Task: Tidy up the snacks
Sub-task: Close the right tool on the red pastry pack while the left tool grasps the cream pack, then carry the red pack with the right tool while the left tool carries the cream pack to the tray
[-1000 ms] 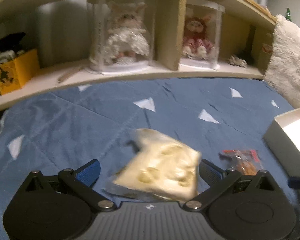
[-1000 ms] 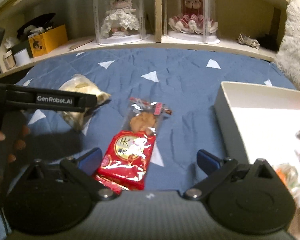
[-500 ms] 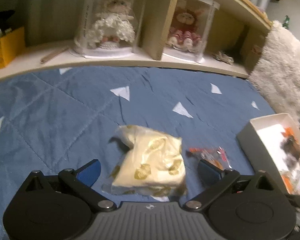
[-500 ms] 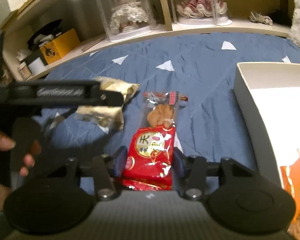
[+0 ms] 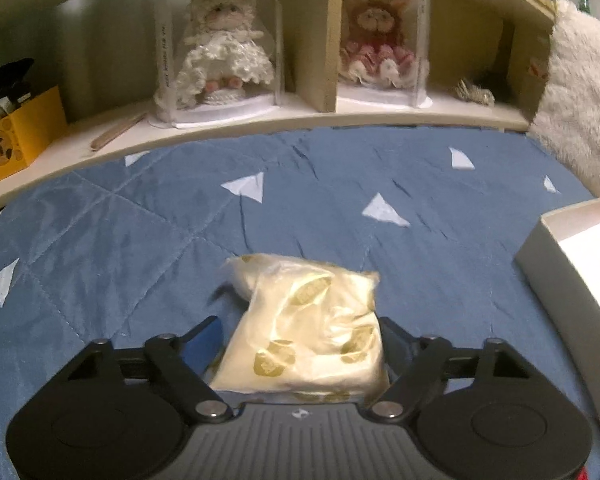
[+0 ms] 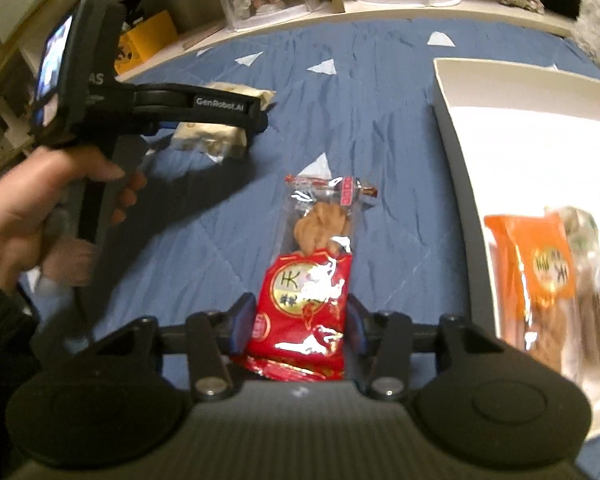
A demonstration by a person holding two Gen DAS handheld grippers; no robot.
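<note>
Left gripper (image 5: 300,340) pinching cream snack pouch (image 5: 308,328) with gold oval prints, both fingers tight on its sides; pouch seen lifted off the quilt in right wrist view (image 6: 212,136). Print on pouch too blurred to read. Right gripper (image 6: 300,316) clamped on red cracker packet (image 6: 304,308), pads pressed against both long edges; clear upper half showing a brown cracker, red lower half bearing a gold-ringed round label with a large Chinese character, "天" legible, rest unclear. "GenRobot.AI" in white along the left gripper's arm, held by left hand (image 6: 32,216) at the handle. White cardboard box (image 6: 452,128) just right of the red packet, near wall running alongside it, a strip of blue quilt (image 5: 140,232) between. Inside the box an orange snack pack (image 6: 532,264) with a round label, characters blurred. Quilt with pale triangles, bare and wide ahead of both grippers up to the shelf edge (image 5: 260,124). On the shelf: two dolls in clear cases (image 5: 220,48), yellow box (image 5: 16,136) far left. Fluffy white cushion (image 5: 580,92) at right, beyond the box.
</note>
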